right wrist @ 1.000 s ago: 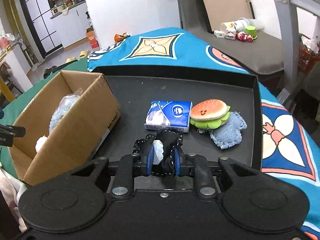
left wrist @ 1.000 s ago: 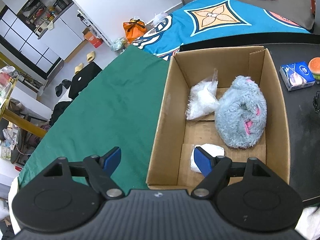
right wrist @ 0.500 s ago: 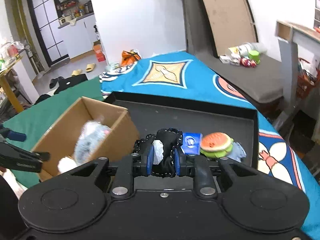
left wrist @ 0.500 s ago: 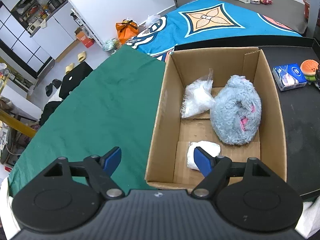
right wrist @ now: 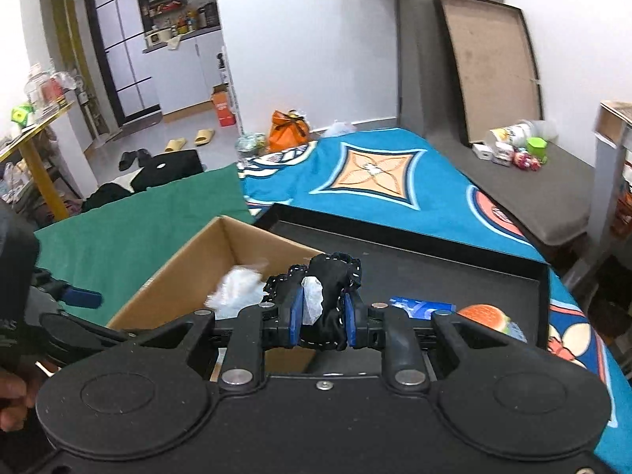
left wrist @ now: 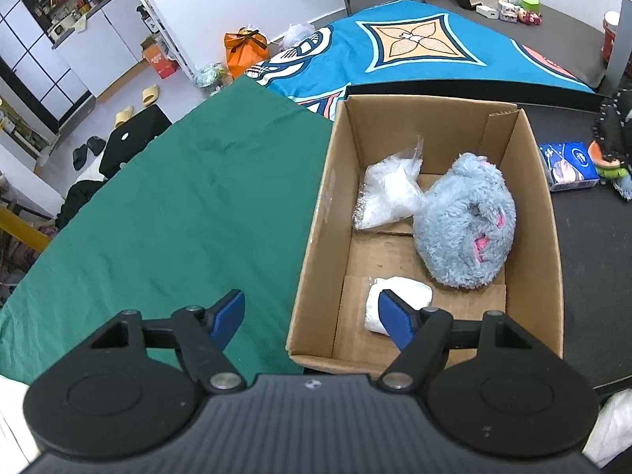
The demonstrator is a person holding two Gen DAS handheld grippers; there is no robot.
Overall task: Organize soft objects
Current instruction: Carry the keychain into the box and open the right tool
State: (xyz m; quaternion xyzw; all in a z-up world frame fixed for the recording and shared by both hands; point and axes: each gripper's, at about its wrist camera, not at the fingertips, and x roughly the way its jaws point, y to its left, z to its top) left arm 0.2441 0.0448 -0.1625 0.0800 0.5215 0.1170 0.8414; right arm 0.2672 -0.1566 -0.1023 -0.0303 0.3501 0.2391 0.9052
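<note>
right gripper [right wrist: 320, 318] | we carry the black lacy fabric [right wrist: 331, 300] pinched tight in its fingers, up beside the cardboard box [left wrist: 312, 233] for a clean drop | left gripper [left wrist: 310, 314] | fingers apart, just narrowing, nothing between, straddling the near wall to steady it | inside: grey plush [left wrist: 466, 225], clear bag [left wrist: 385, 197]

A green cloth [left wrist: 166, 213] is spread across the surface from nine to seven o'clock in the left wrist view. The cardboard box [left wrist: 316, 237] is set at its right edge, centre frame. A black tray [left wrist: 592, 260] is seen at three o'clock, with a blue tissue pack [left wrist: 568, 160] and a burger plush [right wrist: 484, 318] laid on it.
</note>
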